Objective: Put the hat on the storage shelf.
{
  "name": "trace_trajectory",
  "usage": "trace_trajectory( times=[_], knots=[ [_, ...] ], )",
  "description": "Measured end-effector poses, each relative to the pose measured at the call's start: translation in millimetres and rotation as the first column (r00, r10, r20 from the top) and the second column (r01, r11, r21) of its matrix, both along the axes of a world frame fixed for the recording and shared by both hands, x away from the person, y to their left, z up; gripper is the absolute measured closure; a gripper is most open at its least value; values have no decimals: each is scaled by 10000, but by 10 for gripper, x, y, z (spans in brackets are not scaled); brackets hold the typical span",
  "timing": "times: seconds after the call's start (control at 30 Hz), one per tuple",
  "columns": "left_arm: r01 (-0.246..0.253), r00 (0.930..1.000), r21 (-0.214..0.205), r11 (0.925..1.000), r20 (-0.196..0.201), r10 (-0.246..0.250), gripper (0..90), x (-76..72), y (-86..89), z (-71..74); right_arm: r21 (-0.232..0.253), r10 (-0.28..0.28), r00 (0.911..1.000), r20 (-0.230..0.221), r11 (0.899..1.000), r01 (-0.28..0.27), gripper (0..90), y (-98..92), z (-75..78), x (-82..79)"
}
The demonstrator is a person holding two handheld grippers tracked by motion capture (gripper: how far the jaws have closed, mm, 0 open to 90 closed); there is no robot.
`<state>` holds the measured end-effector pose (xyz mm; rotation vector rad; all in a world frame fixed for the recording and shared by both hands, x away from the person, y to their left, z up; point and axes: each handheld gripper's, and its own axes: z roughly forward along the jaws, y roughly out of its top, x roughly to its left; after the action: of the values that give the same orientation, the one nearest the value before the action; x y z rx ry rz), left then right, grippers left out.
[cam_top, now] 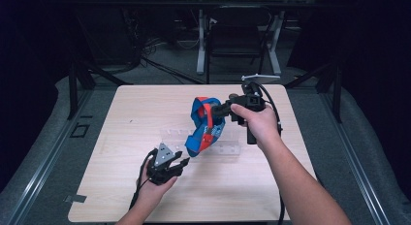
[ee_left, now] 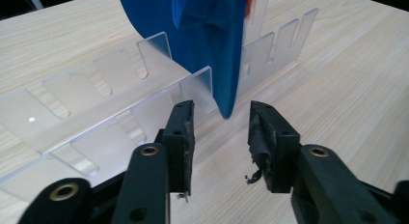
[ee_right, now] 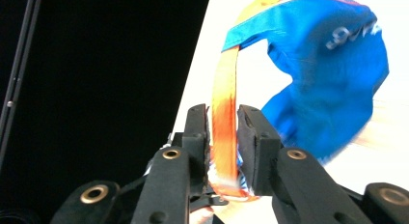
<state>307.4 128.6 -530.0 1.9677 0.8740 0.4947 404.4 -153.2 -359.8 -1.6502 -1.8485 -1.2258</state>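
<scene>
While a person's two forearms reach in from the near edge of a pale wooden table (cam_top: 145,196), the high view shows the right gripper (cam_top: 219,110) lifting a blue cap (cam_top: 206,125) with an orange-red strap clear of the tabletop, the cap hanging over a clear plastic rack (cam_top: 228,148) that lies near the table's middle. Low and just to the cap's left, the left gripper (cam_top: 180,163), held by the left hand (cam_top: 152,188), points at the cap's lower edge with its jaws parted. From the left gripper view, the two black jaws stand spread with a plain gap, and the tip of the cap's blue brim (ee_left: 212,55) hangs between and just beyond them, touching neither pad; the rack's (ee_left: 120,108) slotted clear walls run across the wood behind. From the right gripper view, the jaws are drawn in on the orange strap (ee_right: 224,122), pinching it between the pads, while the cap's blue crown (ee_right: 333,84) with white lettering dangles beyond to the right over the bright tabletop.
</scene>
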Motion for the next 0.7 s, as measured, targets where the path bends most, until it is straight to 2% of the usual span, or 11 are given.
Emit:
trace_trajectory(
  times=[0.23, 0.37, 0.53, 0.7],
  knots=[
    [-110, 9999, -18, 9999, -126, 110, 571, -27, 125, 31, -187, -154, 9997, 192, 9997, 157, 680, -76, 20, -30],
    [-178, 9997, 37, 9998, -188, 179, 552, -46, 213, 48, -699, -162, 9993, 351, 9974, 187, 647, -94, 20, -67],
    [-307, 9994, 224, 9993, -180, 311, 511, -71, 339, 47, -1287, -184, 9962, 847, 9913, 293, 593, -151, -16, -136],
    [-406, 9978, 262, 9988, -508, 419, 483, -83, 460, 11, -1684, -329, 9934, 1101, 9844, 512, 559, -233, -81, -210]
  ],
)
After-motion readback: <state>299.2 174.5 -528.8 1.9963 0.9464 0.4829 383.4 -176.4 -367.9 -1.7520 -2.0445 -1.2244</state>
